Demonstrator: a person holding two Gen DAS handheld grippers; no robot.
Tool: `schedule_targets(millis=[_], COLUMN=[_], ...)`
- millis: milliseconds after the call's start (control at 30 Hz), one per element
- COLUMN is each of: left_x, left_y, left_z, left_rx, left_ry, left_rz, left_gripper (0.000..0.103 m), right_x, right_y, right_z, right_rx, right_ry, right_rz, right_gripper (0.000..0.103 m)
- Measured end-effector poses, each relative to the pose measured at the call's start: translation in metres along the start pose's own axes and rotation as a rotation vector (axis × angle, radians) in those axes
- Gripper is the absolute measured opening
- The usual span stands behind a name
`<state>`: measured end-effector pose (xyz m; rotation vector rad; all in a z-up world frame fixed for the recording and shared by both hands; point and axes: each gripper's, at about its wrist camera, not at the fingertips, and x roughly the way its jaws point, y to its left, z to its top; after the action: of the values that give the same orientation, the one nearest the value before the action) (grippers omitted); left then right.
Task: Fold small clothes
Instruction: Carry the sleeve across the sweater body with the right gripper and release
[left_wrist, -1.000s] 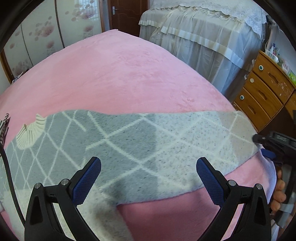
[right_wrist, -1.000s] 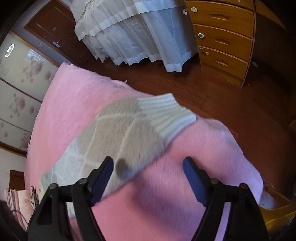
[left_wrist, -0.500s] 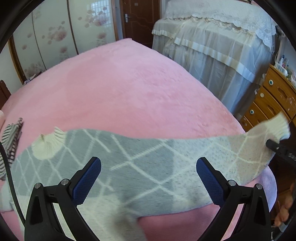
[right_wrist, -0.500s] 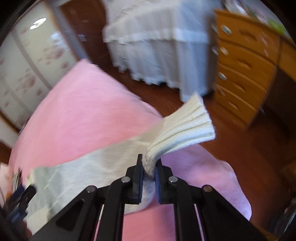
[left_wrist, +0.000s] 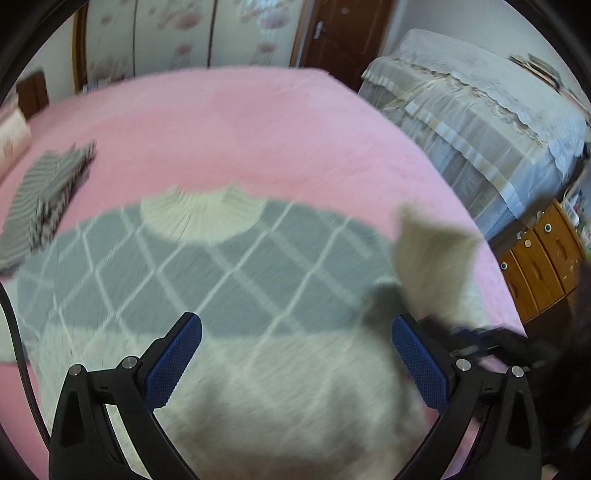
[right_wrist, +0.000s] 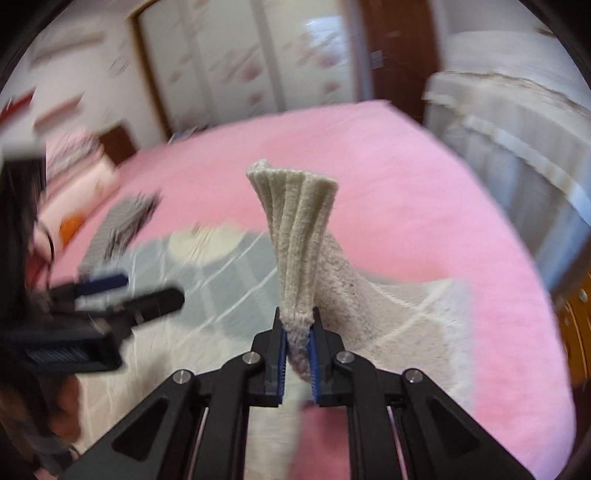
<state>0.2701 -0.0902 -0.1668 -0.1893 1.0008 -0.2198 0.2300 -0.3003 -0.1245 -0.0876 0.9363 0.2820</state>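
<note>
A grey and cream knit sweater (left_wrist: 229, 273) with a white diamond pattern lies spread on the pink bed (left_wrist: 258, 140), its cream collar (left_wrist: 203, 218) toward the far side. My left gripper (left_wrist: 295, 354) is open and empty above the sweater's body. My right gripper (right_wrist: 297, 343) is shut on the ribbed cream sleeve cuff (right_wrist: 299, 236), which stands lifted above the sweater body (right_wrist: 229, 280). In the left wrist view the raised cuff (left_wrist: 432, 247) shows at the right, with the right gripper blurred below it. The left gripper shows in the right wrist view (right_wrist: 96, 306).
A folded striped garment (left_wrist: 44, 195) lies on the bed at the left. A white draped bed (left_wrist: 480, 122) and a wooden dresser (left_wrist: 535, 262) stand to the right. The bed's edge drops off at the right.
My right gripper closed on the sleeve cuff, lifted it and carried it left over the sweater body. My left gripper moved over the body and stayed open.
</note>
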Motion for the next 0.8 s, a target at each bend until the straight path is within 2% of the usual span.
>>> schedule_targets(millis=[67, 133, 200, 267, 300, 433, 533, 600, 633, 700, 800], left_x=[0.009, 0.017, 0.024, 0.028, 0.029, 0.033, 0.039, 0.046, 0.051, 0.061, 0.072], left_y=[0.024, 0.04, 0.056, 0.063, 0.065, 0.059, 0.051, 0.045, 0.043, 0.041, 0.041], left_z=[-0.013, -0.026, -0.036, -0.045, -0.049, -0.05, -0.049, -0.049, -0.048, -0.045, -0.042], left_rx=[-0.027, -0.05, -0.08, -0.095, -0.102, -0.117, -0.14, -0.174, -0.191, -0.231, -0.3], left_ry=[0.043, 0.077, 0.112, 0.127, 0.133, 0.148, 0.167, 0.186, 0.196, 0.217, 0.225], left_rz=[-0.012, -0.017, -0.049, -0.095, -0.13, -0.25, -0.333, -0.371, -0.374, -0.368, -0.354], left_gripper=[0.101, 0.098, 0.098, 0.098, 0.098, 0.098, 0.098, 0.093, 0.09, 0.078, 0.072], right_x=[0.03, 0.048, 0.05, 0.039, 0.034, 0.011, -0.007, -0.014, -0.021, -0.028, -0.034], right_y=[0.024, 0.044, 0.052, 0.051, 0.053, 0.057, 0.051, 0.053, 0.048, 0.04, 0.029], right_z=[-0.017, -0.034, -0.04, -0.043, -0.043, -0.055, -0.066, -0.07, -0.075, -0.082, -0.091], right_rx=[-0.049, -0.086, -0.092, -0.075, -0.065, -0.08, -0.032, 0.0, 0.024, 0.06, 0.107], right_ry=[0.072, 0.135, 0.143, 0.123, 0.115, 0.096, 0.089, 0.076, 0.068, 0.06, 0.062], right_rz=[0.01, 0.005, 0.006, 0.059, 0.084, 0.066, 0.067, 0.059, 0.05, 0.034, 0.026], right_gripper=[0.01, 0.017, 0.025, 0.039, 0.04, 0.041, 0.041, 0.041, 0.041, 0.041, 0.041])
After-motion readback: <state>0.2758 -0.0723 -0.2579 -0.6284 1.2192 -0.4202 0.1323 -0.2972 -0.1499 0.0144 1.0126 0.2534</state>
